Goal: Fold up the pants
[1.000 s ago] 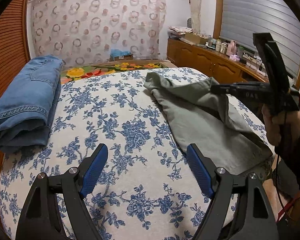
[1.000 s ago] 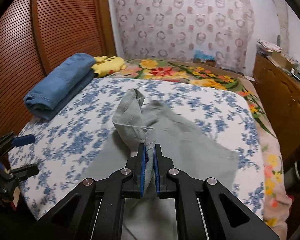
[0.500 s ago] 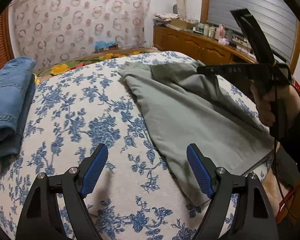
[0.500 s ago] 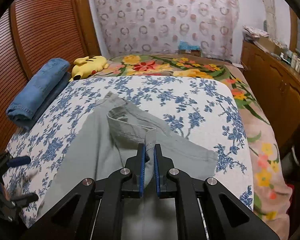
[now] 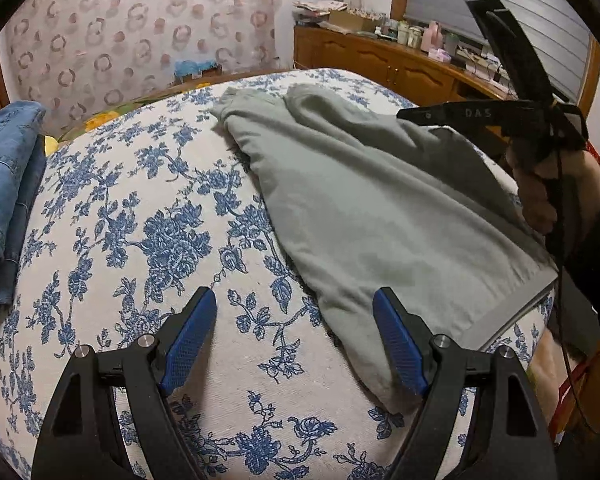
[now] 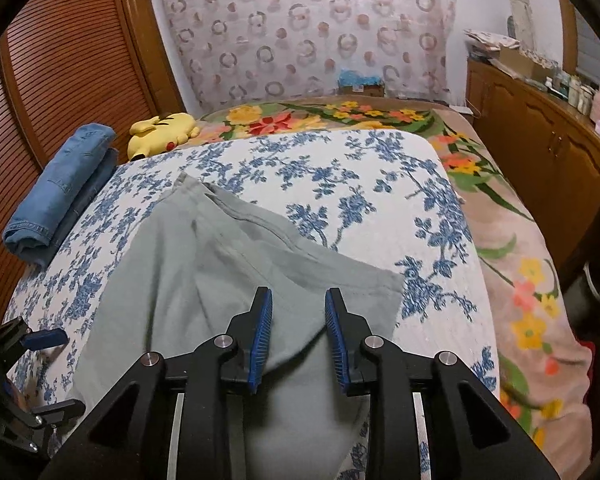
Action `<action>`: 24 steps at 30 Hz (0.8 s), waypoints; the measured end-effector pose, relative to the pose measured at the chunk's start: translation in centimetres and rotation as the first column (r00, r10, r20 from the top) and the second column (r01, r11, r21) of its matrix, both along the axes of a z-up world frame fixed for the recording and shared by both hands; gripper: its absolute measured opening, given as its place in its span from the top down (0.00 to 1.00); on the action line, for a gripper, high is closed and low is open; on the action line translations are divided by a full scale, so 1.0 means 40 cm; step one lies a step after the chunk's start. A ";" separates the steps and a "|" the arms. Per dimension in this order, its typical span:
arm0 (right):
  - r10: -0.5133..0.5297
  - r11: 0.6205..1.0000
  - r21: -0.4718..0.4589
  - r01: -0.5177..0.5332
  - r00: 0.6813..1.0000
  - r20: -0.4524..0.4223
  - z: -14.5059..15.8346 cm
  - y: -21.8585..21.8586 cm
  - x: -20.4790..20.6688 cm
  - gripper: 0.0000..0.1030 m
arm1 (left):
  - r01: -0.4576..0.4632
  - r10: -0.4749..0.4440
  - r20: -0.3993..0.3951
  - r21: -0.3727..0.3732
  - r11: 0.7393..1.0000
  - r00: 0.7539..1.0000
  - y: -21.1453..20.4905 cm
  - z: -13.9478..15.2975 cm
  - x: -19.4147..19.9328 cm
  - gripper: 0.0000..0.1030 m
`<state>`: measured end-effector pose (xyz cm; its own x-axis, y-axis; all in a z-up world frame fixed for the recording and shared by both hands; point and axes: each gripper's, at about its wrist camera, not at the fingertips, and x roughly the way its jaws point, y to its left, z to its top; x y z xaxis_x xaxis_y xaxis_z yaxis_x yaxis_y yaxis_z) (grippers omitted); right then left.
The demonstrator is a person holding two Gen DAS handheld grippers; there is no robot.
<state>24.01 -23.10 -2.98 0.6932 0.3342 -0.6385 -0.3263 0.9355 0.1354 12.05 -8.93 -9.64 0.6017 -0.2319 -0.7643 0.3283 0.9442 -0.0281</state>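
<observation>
Grey-green pants (image 5: pixel 372 216) lie spread on the blue-flowered bed cover (image 5: pixel 140 220), one layer folded over the other. My left gripper (image 5: pixel 295 308) hovers open over the cover, its right finger (image 5: pixel 400 344) above the pants' near corner. My right gripper (image 6: pixel 298 300) is over the pants (image 6: pixel 228 264). Its jaws are opening, and the cloth lies loose below them, not pinched. A hand (image 5: pixel 548 192) holding the right gripper shows at the right of the left wrist view.
Folded blue jeans (image 6: pixel 60 196) sit at the bed's left edge beside a slatted wooden door (image 6: pixel 60 60). A yellow plush toy (image 6: pixel 162 134) lies behind them. A wooden cabinet (image 6: pixel 540 152) with small items runs along the right. A flowered blanket (image 6: pixel 512 240) covers the bed's right side.
The right gripper, shut on a lifted fold of the pants before, has opened, and the fold now lies flat. The left gripper has moved toward the pants' near corner.
</observation>
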 end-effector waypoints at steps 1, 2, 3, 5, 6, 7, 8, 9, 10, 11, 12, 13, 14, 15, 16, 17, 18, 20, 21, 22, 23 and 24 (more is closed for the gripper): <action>0.004 1.000 0.002 -0.004 1.000 -0.004 0.000 -0.001 -0.001 0.73 | 0.001 -0.001 -0.001 0.002 1.000 1.000 -0.001 0.000 0.000 0.21; 0.008 1.000 0.001 -0.008 1.000 -0.009 -0.001 0.000 -0.002 0.73 | 0.002 -0.002 0.000 0.003 1.000 1.000 0.000 -0.001 0.001 0.21; 0.007 1.000 -0.008 -0.007 1.000 -0.015 -0.006 0.002 -0.001 0.73 | 0.003 -0.003 0.001 0.004 1.000 1.000 0.000 -0.001 0.000 0.21; 0.005 1.000 -0.028 -0.006 1.000 -0.026 -0.015 0.008 0.003 0.73 | 0.003 -0.003 0.003 0.005 1.000 1.000 -0.001 -0.002 0.000 0.20; 0.004 0.999 -0.036 -0.005 1.000 -0.031 -0.019 0.011 0.006 0.73 | 0.004 -0.004 0.004 0.006 1.000 1.000 -0.002 -0.001 -0.002 0.20; 0.001 0.999 -0.040 -0.002 1.000 -0.023 -0.018 0.013 0.008 0.72 | 0.004 -0.004 0.002 0.005 1.000 1.000 -0.001 -0.001 0.000 0.20; 0.001 0.999 -0.040 -0.002 1.000 -0.020 -0.016 0.015 0.010 0.73 | 0.004 -0.004 0.003 0.005 1.000 1.000 -0.001 -0.001 -0.001 0.20; 0.000 0.999 -0.038 -0.001 1.000 -0.022 -0.015 0.016 0.012 0.73 | 0.005 -0.005 0.003 0.004 1.000 1.000 -0.001 -0.001 -0.001 0.20; 0.002 0.999 -0.035 -0.002 1.000 -0.023 -0.013 0.017 0.013 0.73 | 0.005 -0.005 0.003 0.004 1.000 1.000 -0.001 -0.002 -0.002 0.20; 0.007 0.999 -0.032 -0.008 1.000 -0.024 -0.012 0.017 0.015 0.73 | 0.005 -0.005 0.003 0.005 1.000 1.000 -0.001 -0.002 -0.001 0.20; 0.013 0.999 -0.035 -0.014 1.000 -0.026 -0.013 0.019 0.016 0.73 | 0.005 -0.005 0.003 0.004 1.000 1.000 -0.001 -0.002 -0.001 0.20; 0.016 0.999 -0.045 -0.017 1.000 -0.022 -0.013 0.021 0.015 0.73 | 0.005 -0.005 0.003 0.004 1.000 1.000 -0.001 -0.002 -0.003 0.20; 0.024 0.998 -0.050 -0.025 0.999 -0.022 -0.013 0.023 0.014 0.73 | 0.005 -0.005 0.003 0.004 1.000 1.000 0.000 -0.002 -0.001 0.20; 0.036 0.998 -0.050 -0.037 0.999 -0.024 -0.014 0.024 0.012 0.77 | 0.005 -0.005 0.003 0.004 1.000 1.000 0.000 -0.002 -0.001 0.20; 0.048 0.997 -0.051 -0.049 0.998 -0.028 -0.015 0.026 0.012 0.89 | 0.005 -0.005 0.003 0.004 1.000 1.000 -0.001 -0.002 -0.001 0.20; 0.053 0.997 -0.058 -0.055 0.998 -0.028 -0.015 0.026 0.012 0.89 | 0.005 -0.005 0.003 0.004 1.000 1.000 -0.001 -0.002 -0.002 0.20; 0.056 0.996 -0.062 -0.058 0.998 -0.024 -0.014 0.025 0.010 0.92 | 0.005 -0.005 0.003 0.003 1.000 1.000 -0.001 -0.002 -0.002 0.20; 0.060 0.996 -0.059 -0.061 0.998 -0.013 -0.009 0.023 0.009 0.94 | 0.004 -0.004 0.004 0.005 1.000 1.000 -0.001 -0.002 -0.002 0.20; 0.060 0.997 -0.058 -0.060 0.998 -0.003 -0.005 0.021 0.006 0.94 | 0.004 -0.004 0.004 0.005 1.000 1.000 -0.002 -0.002 -0.003 0.20; 0.058 0.997 -0.057 -0.058 0.998 0.007 0.000 0.019 0.003 0.95 | 0.005 -0.005 0.004 0.004 1.000 1.000 0.000 -0.002 -0.002 0.20; 0.052 0.997 -0.058 -0.051 0.998 0.022 0.006 0.019 0.001 0.95 | 0.005 -0.005 0.004 0.004 1.000 1.000 -0.001 -0.002 -0.002 0.20; 0.047 0.997 -0.056 -0.045 0.998 0.036 0.012 0.016 -0.002 0.95 | 0.005 -0.005 0.004 0.004 1.000 1.000 -0.001 -0.002 -0.002 0.20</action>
<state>23.94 -22.48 -2.49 0.7016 0.3312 -0.6309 -0.3731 0.9251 0.0707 11.97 -8.95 -9.74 0.6034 -0.2318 -0.7630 0.3331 0.9426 -0.0230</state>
